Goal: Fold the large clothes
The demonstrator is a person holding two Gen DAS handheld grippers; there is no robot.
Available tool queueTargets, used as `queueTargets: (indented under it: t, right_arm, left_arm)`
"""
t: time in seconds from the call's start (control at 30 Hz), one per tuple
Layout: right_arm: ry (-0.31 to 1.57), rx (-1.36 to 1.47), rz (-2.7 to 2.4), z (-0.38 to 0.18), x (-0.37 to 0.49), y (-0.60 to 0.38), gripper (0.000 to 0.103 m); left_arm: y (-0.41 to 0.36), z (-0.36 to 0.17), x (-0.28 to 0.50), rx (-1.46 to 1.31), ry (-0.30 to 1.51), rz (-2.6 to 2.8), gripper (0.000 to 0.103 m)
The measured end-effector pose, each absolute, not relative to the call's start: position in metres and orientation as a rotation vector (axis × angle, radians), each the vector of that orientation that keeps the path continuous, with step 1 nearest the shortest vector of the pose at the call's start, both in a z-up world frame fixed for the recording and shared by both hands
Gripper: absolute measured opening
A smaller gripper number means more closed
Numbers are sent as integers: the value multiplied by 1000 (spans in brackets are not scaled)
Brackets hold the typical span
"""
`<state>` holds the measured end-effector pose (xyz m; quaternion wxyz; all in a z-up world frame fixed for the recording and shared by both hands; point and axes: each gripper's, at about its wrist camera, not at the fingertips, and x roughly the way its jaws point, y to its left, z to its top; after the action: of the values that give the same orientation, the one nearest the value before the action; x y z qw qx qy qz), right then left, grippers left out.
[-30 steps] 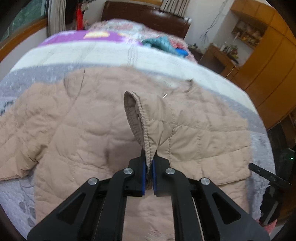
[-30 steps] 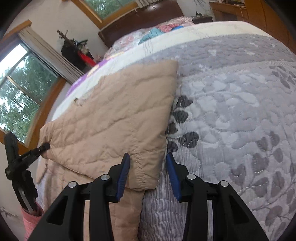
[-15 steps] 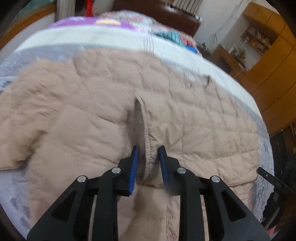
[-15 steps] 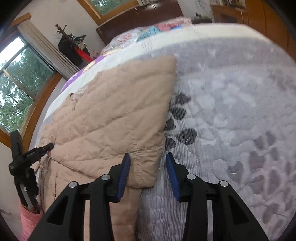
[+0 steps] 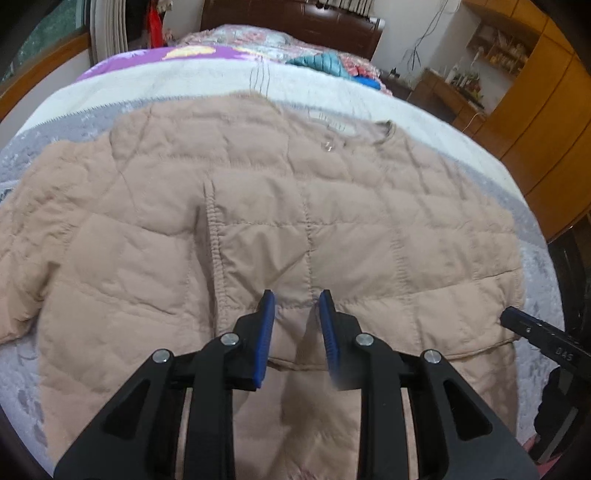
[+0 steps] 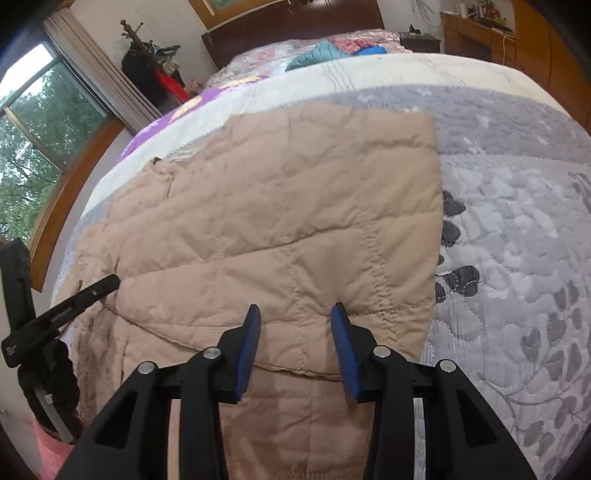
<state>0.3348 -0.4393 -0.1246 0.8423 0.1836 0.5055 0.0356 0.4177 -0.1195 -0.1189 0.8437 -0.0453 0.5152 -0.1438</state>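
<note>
A beige quilted jacket (image 5: 332, 221) lies spread on the bed, with one sleeve (image 5: 369, 258) folded across its body and the elastic cuff (image 5: 214, 240) lying near the middle. My left gripper (image 5: 295, 314) is open and empty just above the folded sleeve. The same jacket (image 6: 295, 221) fills the right wrist view, its folded edge (image 6: 436, 206) on the right. My right gripper (image 6: 295, 328) is open and empty over the sleeve's lower edge. The other sleeve (image 5: 22, 266) sticks out at the left.
The grey patterned quilt (image 6: 517, 240) covers the bed. A teal garment (image 5: 325, 62) lies by the dark headboard (image 5: 295, 18). Wooden cabinets (image 5: 535, 110) stand on the right, a window (image 6: 29, 147) on the left. The right gripper's tip (image 5: 532, 328) shows at the left view's edge.
My left gripper has opened and let go of the cuff, which now lies flat on the jacket. The right gripper has moved left over the folded sleeve and opened a little wider.
</note>
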Motion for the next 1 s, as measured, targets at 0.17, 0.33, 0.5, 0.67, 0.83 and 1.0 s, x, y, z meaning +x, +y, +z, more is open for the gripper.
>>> queueTargets:
  t: [0.17, 0.33, 0.5, 0.67, 0.83, 1.0]
  right_arm:
    - [1069, 397, 85, -135, 334, -440, 35]
    - [1052, 411, 92, -138, 334, -440, 34]
    - [1002, 399, 103, -125, 325, -440, 38]
    - [864, 351, 154, -86, 300, -439, 50]
    - [925, 385, 145, -92, 299, -444, 50]
    - [948, 388, 126, -98, 300, -444, 50]
  left_arm:
    - [-119, -130, 419, -68, 1075, -321, 26]
    - [-119, -136, 420, -94, 1066, -326, 26]
    - [-116, -125, 415, -93, 1069, -307, 25]
    - [-76, -83, 390, -158, 961, -303, 66]
    - [20, -70, 369, -273, 949, -148, 69]
    - [142, -82, 338, -364, 946, 133, 69]
